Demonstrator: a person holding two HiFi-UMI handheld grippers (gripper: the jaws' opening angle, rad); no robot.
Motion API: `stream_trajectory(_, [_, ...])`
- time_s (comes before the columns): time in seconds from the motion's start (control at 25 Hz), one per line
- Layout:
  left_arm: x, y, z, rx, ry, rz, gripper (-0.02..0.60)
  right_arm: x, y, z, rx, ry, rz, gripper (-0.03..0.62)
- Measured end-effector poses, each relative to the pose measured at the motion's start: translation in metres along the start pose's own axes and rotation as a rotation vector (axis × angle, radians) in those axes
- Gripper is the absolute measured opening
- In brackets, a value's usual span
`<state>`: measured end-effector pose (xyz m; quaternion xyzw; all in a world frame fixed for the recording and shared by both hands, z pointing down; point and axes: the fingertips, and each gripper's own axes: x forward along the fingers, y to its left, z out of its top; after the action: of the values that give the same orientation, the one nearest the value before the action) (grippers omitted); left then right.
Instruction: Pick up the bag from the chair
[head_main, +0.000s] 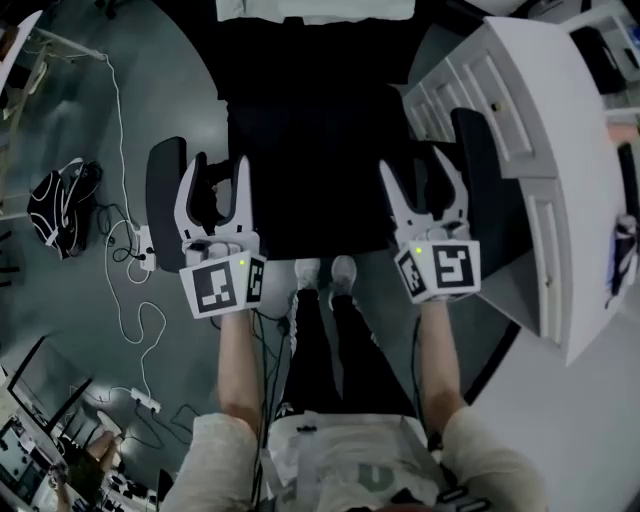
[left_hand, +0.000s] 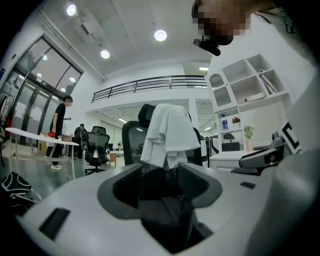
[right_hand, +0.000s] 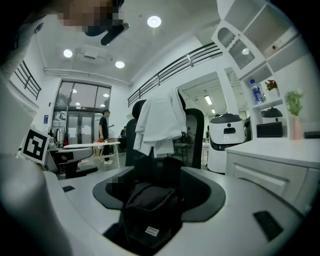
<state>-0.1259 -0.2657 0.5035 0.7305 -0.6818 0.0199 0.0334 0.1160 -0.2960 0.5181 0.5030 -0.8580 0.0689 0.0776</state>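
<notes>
Two grippers hovered low over the one chair (head_main: 163, 190). The left gripper (head_main: 218, 165) had its jaws spread above the dark seat, gripping nothing. The right gripper (head_main: 415, 165) was equally wide, with the single black bag (right_hand: 147, 210) lying between its jaws near the seat's right edge, unclamped. Reaching seemed the step in hand; next, those jaws needed to sink around the bag and close.

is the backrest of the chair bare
No, in the right gripper view a white garment hangs draped over the top of the chair backrest.
</notes>
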Motion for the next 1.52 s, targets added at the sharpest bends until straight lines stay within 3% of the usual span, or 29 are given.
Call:
stream_trajectory(0.44, [-0.014,-0.003,-0.103,-0.031,0.125,0.013,0.216,0.003,0.002,-0.095,-0.022,0.106,-0.002,0.275])
stream_trajectory(0.72, [-0.012,0.005,-0.120,-0.108,0.126,0.041,0.216,0.002,-0.008,-0.105,-0.026,0.108,0.004,0.275])
stream_trajectory(0.96, [0.020,0.030,-0.131,-0.063,0.139,0.026,0.216,0.030,-0.032,-0.101,-0.052,0.100,-0.038,0.275])
stream_trajectory(1.08, [0.037,0.038,-0.142,-0.114,0.140,0.004,0.216,0.051,-0.045,-0.103,-0.074,0.105,-0.039,0.275])
stream_trajectory(1.36, [0.066,0.046,-0.173,-0.105,0.175,-0.014,0.216,0.090,-0.083,-0.141,-0.085,0.189,-0.065,0.275])
stream_trajectory(1.52, [0.074,0.059,-0.177,-0.104,0.145,0.003,0.216,0.111,-0.099,-0.169,-0.106,0.258,-0.064,0.275])
